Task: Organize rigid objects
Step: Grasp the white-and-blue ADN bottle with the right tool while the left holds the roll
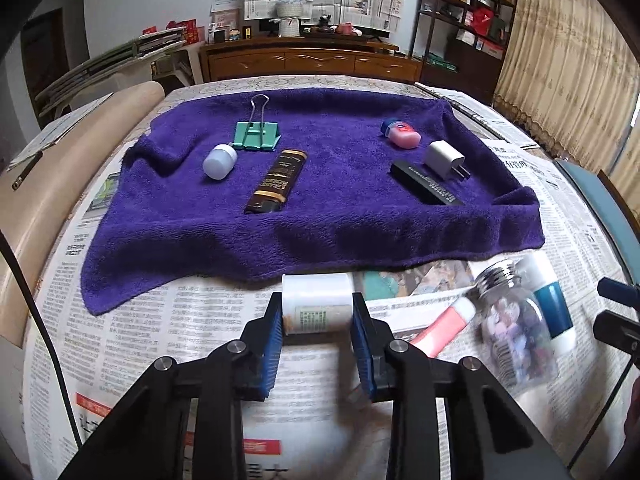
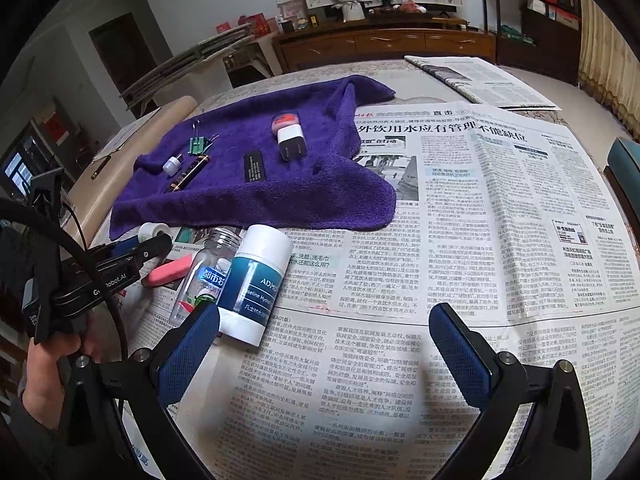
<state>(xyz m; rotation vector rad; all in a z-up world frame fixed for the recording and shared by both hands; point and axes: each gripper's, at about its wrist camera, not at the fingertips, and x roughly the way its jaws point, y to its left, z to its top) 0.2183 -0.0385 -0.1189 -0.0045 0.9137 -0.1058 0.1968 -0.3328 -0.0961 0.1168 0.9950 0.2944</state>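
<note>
My left gripper (image 1: pixel 317 316) is shut on a small white jar (image 1: pixel 318 303) just in front of the purple towel (image 1: pixel 320 216); the jar also shows in the right wrist view (image 2: pixel 150 233). On the towel lie a green binder clip (image 1: pixel 256 136), a small white bottle (image 1: pixel 219 162), a brown tube (image 1: pixel 278 182), a black bar (image 1: pixel 424 184), a white charger plug (image 1: pixel 444 158) and a pink container (image 1: pixel 402 134). My right gripper (image 2: pixel 324 344) is open and empty over the newspaper. Near it lie a teal-and-white tube (image 2: pixel 254 284), a clear bottle (image 2: pixel 206 276) and a pink tube (image 2: pixel 168 272).
Newspaper (image 2: pixel 460 220) covers the table. A beige roll (image 1: pixel 60 184) lies along the left edge. A wooden sideboard (image 1: pixel 308 62) and shelves (image 1: pixel 464 20) stand behind the table. A chair back (image 2: pixel 624 168) is at the right.
</note>
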